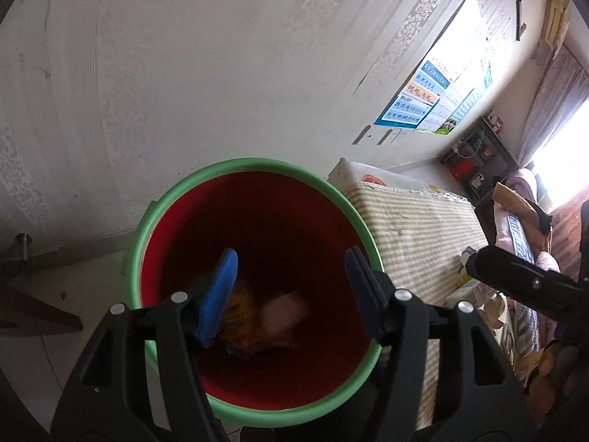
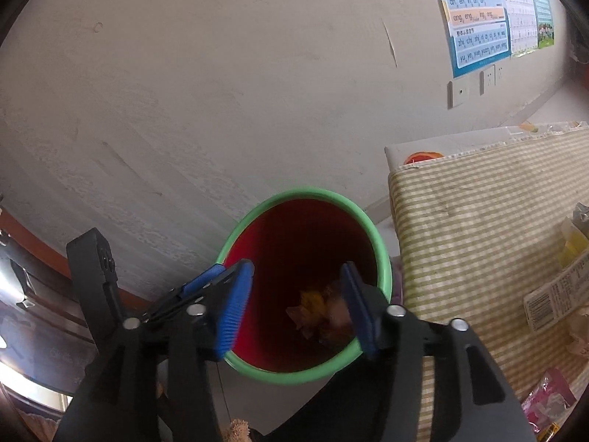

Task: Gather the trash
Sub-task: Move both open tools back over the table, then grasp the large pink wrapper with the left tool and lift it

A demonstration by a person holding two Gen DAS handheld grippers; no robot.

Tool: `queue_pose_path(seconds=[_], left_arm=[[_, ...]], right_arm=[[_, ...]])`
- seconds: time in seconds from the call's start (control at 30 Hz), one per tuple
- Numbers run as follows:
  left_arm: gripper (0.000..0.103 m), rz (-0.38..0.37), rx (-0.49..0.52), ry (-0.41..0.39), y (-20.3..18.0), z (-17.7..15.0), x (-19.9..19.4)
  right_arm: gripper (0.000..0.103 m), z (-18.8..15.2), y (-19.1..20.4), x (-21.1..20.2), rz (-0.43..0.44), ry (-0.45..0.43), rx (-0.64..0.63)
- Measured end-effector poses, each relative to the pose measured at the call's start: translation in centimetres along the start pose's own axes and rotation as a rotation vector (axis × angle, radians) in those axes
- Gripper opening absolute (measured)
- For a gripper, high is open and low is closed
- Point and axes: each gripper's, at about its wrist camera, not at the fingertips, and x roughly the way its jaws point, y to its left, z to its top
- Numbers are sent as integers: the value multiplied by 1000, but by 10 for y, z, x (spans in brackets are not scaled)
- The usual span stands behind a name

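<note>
Two hand-held grippers hung over a red bin point(image 1: 257, 228) with a green rim, which stood on the floor against a pale wall, just left of a table point(image 1: 416, 228) covered in a striped cloth. The left gripper point(image 1: 291, 287) and the right gripper point(image 2: 296, 305) both had their blue-padded jaws spread apart with nothing between them, each aimed down into the bin's mouth. Trash lay at the bottom: an orange wrapper point(image 1: 239, 309) beside a pale crumpled wad point(image 1: 285, 311), while more packets point(image 2: 556, 294) sat on the table's near right side.
</note>
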Motion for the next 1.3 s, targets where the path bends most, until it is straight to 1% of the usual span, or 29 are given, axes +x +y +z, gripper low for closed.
queue_pose_path(seconds=[0.1,0.23,0.27,0.37,0.43,0.47,0.5,0.6,0.7,0.77,0.87,1.0,1.13,1.23,1.3], left_arm=[[62,-24,33,-3,-13,-3,0],[67,-79,113,5,-44,-7,5],[67,-97,129,10,-51,-9,6],[69,-156,197,31,-81,-18,10],[70,-189,254,52,-103,-25,15],[70,-203,273,64,-111,-29,16],[70,-227,297,88,-123,-35,19],[70,-273,341,135,-149,-47,25],[71,-318,407,189,-175,-62,30],[71,-339,456,224,-192,-73,33],[71,-366,549,276,-219,-95,36],[71,-373,626,306,-239,-113,36],[71,-363,653,314,-245,-120,38],[71,-350,655,314,-248,-121,40],[71,-347,663,317,-250,-122,41]], right_arm=[[66,-9,-7,-11,-11,-14,7],[66,-35,-31,-34,-60,-34,43],[66,-44,-41,-43,-82,-44,59],[81,-72,-70,-72,-169,-71,100],[83,-90,-93,-90,-229,-71,142],[83,-101,-108,-100,-259,-62,185],[83,-108,-118,-107,-270,-59,221],[83,-141,-158,-137,-311,-67,388],[83,-166,-184,-151,-381,-66,491],[83,-176,-197,-154,-394,-54,554],[83,-185,-203,-153,-398,-43,584],[83,-192,-199,-155,-424,-51,589],[83,-216,-198,-164,-446,-26,672],[83,-232,-198,-166,-413,21,736],[83,-236,-194,-169,-410,32,727]])
